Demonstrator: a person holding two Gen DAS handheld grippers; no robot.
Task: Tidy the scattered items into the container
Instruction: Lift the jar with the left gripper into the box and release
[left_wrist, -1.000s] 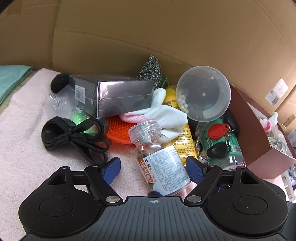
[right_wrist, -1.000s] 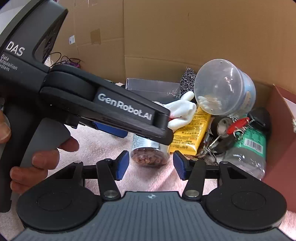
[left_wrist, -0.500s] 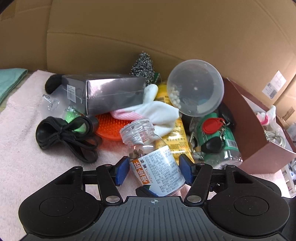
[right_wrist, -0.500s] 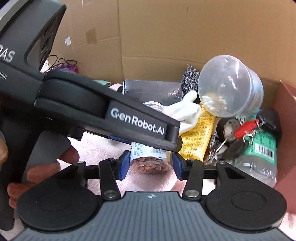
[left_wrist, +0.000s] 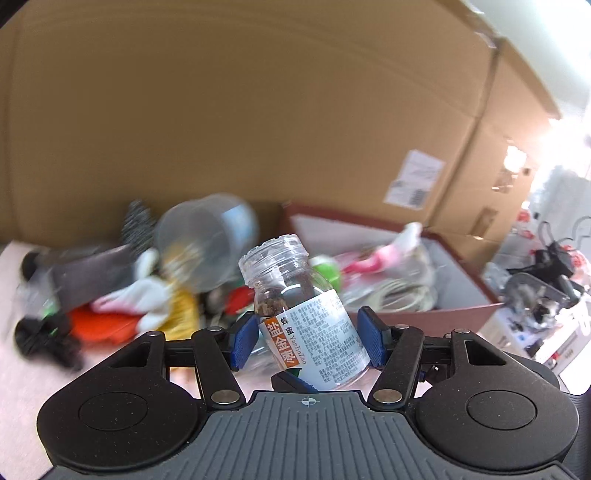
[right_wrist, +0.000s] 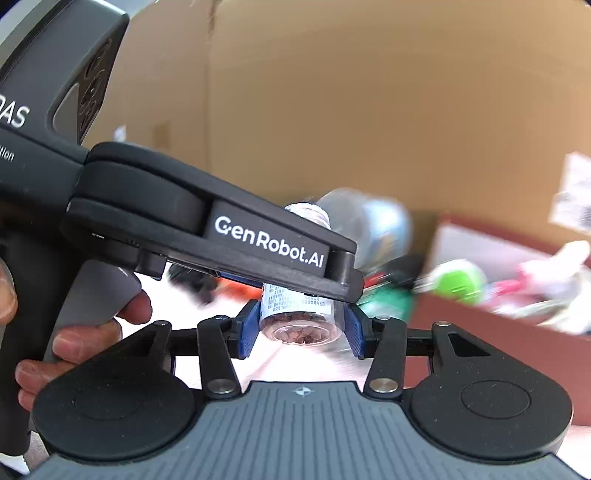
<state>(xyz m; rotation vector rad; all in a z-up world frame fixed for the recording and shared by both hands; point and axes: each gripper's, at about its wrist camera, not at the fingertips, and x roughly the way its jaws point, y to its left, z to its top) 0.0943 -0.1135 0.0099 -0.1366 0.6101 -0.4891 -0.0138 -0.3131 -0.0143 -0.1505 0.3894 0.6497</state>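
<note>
A clear glass bottle (left_wrist: 310, 325) with a white and orange label and brown bits inside has no cap. My left gripper (left_wrist: 306, 341) is shut on its body and holds it tilted, above the pink towel. My right gripper (right_wrist: 300, 334) is shut on the bottle's base end (right_wrist: 299, 325), under the left gripper's body. The red-brown box (left_wrist: 424, 314), the container, lies to the right with a green ball (right_wrist: 456, 280), cables and pink items inside. The scattered pile shows blurred at the left.
The pile holds a clear plastic tub (left_wrist: 210, 243), a grey box (left_wrist: 88, 273), a white glove (left_wrist: 136, 295), an orange mat (left_wrist: 99, 325) and a black strap (left_wrist: 40, 336). Cardboard walls (left_wrist: 258, 110) stand behind. A hand (right_wrist: 74, 332) holds the left gripper's handle.
Both grippers closed on the bottle and lifted it off the towel, swinging right toward the red-brown box. The background blurs with the motion.
</note>
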